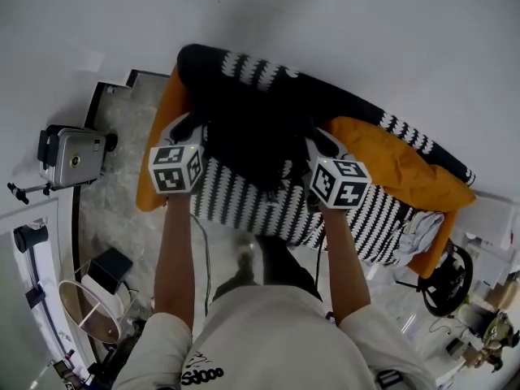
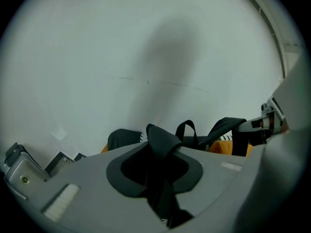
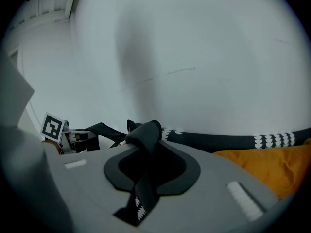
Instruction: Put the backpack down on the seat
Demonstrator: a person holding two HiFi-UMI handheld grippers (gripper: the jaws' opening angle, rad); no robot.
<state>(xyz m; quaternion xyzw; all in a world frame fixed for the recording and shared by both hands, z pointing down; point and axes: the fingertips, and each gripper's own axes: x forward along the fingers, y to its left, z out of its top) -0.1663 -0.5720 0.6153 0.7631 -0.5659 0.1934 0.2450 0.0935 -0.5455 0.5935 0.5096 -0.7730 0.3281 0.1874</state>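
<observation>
While the black backpack (image 1: 252,140) hangs between left gripper (image 1: 188,130) and right gripper (image 1: 318,146) over the striped sofa seat (image 1: 244,205), left end, step looks like lowering. Left gripper view: jaws clamped on a black strap (image 2: 163,142). Right gripper view: jaws clamped on the other strap (image 3: 145,136). Next: settle it, then release both.

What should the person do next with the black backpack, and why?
Probably lower the backpack a little onto the striped seat. The left gripper and right gripper each pinch a strap, and the bag hangs between them over the seat; whether it rests there yet is unclear.
</observation>
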